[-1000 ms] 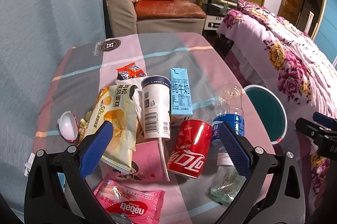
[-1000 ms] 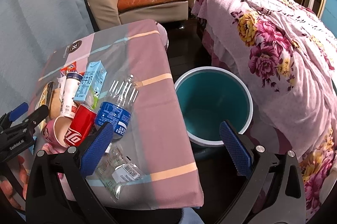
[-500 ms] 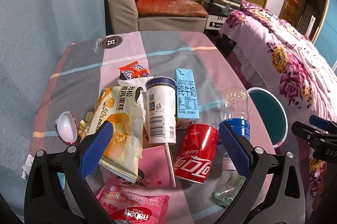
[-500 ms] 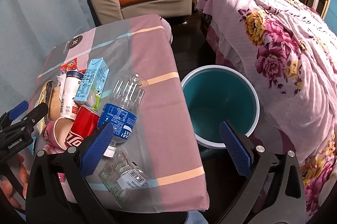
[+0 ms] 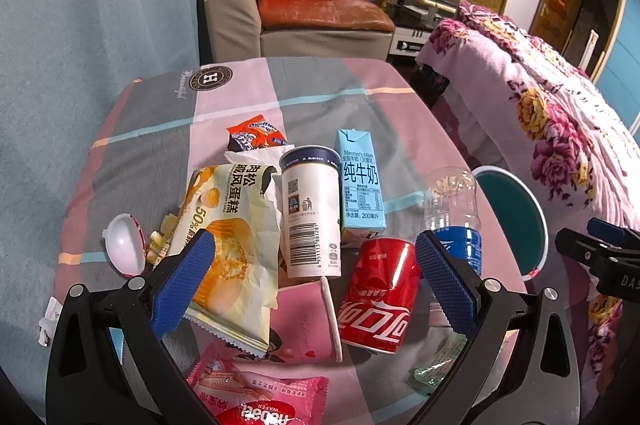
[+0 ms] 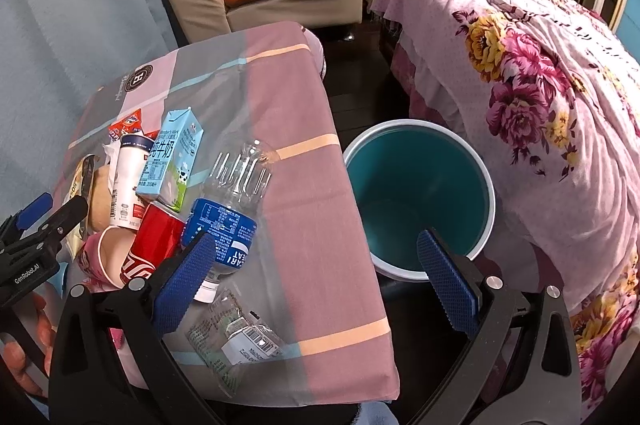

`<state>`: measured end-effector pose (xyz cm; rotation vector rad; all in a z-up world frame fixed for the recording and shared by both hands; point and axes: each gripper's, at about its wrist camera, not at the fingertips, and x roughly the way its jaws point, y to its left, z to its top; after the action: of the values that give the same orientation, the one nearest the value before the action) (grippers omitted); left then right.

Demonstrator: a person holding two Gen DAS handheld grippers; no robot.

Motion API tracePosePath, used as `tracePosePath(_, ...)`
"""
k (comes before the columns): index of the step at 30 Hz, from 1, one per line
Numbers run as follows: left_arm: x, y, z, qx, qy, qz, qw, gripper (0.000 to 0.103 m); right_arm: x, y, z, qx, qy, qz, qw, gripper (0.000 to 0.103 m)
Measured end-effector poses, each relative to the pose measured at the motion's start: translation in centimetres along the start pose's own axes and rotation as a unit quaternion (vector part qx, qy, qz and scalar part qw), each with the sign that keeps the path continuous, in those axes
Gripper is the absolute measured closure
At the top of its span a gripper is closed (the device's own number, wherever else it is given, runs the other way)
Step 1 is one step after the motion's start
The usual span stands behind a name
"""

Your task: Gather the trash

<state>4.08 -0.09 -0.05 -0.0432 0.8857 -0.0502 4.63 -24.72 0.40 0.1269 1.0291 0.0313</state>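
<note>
Trash lies on the cloth-covered table point(image 5: 320, 97): a red cola can point(image 5: 378, 299), a white cup point(image 5: 311, 211), a blue milk carton point(image 5: 361, 185), a clear bottle with a blue label point(image 5: 454, 209), a yellow cake wrapper point(image 5: 228, 237) and a pink wafer pack point(image 5: 256, 399). My left gripper point(image 5: 312, 281) is open and empty, hovering above the can and cup. My right gripper point(image 6: 316, 281) is open and empty, over the table's right edge. The teal bin point(image 6: 418, 201) stands on the floor beside the table. The bottle point(image 6: 232, 201) and a crumpled clear wrapper point(image 6: 232, 339) show in the right wrist view.
A pink paper cup point(image 5: 304, 321) lies by the can. An orange snack wrapper point(image 5: 256, 137) and a white plastic half-shell point(image 5: 124, 245) lie further out. A flowered bed point(image 6: 520, 73) is right of the bin, an armchair point(image 5: 296, 13) behind the table, a blue curtain point(image 5: 80, 25) at left.
Both grippers have drawn back and up slightly, so the trash sits a little further from the cameras. Both stay open and empty. Nothing on the table has moved.
</note>
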Motion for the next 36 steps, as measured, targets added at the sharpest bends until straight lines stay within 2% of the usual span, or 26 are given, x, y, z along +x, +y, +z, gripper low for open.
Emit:
tracePosePath(18, 1.0, 1.6, -0.3, -0.005, 0.005, -0.013, 0.9999, 0.003, 1.4, 1.8, 0.6, -0.008, 0.026, 0.006, 1.0, 0.006)
tracePosePath(29, 1.6, 4.4, 0.6, -0.018, 0.002, -0.02, 0.9996, 0.003, 3.1, 3.4, 1.3, -0.015, 0.05, 0.005, 0.999, 0.006)
tracePosePath(36, 2.1, 6.2, 1.0, -0.023, 0.0, -0.019, 0.9995, 0.003, 5.7, 4.3, 1.7, -0.006, 0.078, 0.026, 0.997, 0.006)
